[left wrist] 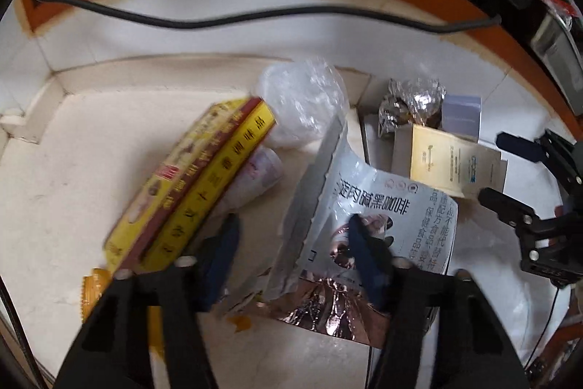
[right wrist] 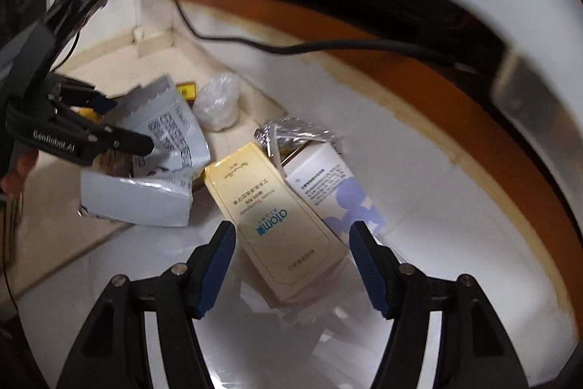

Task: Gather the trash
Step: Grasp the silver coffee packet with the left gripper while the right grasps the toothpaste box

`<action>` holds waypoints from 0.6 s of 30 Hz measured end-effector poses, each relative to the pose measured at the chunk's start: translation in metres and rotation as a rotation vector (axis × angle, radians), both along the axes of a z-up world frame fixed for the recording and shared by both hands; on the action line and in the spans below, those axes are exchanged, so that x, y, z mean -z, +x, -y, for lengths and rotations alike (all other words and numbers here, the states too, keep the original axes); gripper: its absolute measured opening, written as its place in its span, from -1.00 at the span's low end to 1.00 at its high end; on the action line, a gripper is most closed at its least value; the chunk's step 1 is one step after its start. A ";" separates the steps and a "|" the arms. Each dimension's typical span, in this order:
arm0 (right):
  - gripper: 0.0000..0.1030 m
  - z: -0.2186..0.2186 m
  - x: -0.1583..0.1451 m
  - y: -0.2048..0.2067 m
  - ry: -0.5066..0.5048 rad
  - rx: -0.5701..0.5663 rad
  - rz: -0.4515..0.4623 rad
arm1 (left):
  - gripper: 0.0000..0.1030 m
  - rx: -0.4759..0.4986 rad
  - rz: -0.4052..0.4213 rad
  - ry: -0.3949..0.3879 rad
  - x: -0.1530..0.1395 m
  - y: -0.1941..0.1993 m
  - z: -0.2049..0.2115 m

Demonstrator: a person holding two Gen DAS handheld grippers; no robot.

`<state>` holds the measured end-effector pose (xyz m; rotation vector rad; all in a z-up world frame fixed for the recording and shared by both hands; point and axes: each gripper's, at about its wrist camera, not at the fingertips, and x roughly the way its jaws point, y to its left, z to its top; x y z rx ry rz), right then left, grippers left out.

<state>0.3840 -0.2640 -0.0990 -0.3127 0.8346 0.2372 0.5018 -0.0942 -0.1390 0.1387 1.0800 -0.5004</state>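
Crowding the silver pouch (left wrist: 368,203) between the left hand-held gripper's (left wrist: 291,239) parted jaws: yellow box (left wrist: 204,185), plastic wad (left wrist: 302,101).

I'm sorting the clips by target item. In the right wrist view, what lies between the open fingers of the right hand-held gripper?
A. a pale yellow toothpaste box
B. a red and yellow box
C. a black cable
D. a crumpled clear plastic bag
A: the pale yellow toothpaste box lies on the white floor between the spread fingers of the right hand-held gripper, which do not press on it.
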 end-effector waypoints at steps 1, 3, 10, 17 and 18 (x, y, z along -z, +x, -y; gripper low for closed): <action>0.27 -0.001 0.002 0.003 -0.011 -0.007 -0.011 | -0.29 0.008 -0.011 0.000 0.002 0.001 0.001; 0.28 -0.004 0.008 0.011 -0.041 -0.018 -0.041 | -0.62 0.017 -0.018 0.012 0.005 0.001 0.004; 0.28 -0.014 0.011 0.016 -0.063 -0.078 -0.078 | -0.85 0.036 -0.002 0.034 0.004 -0.021 0.004; 0.29 -0.024 0.018 0.017 -0.129 -0.097 -0.083 | -0.85 -0.023 -0.004 0.022 -0.004 -0.049 -0.002; 0.29 -0.026 0.020 0.017 -0.147 -0.096 -0.082 | -0.85 -0.034 -0.005 0.017 -0.006 -0.052 -0.004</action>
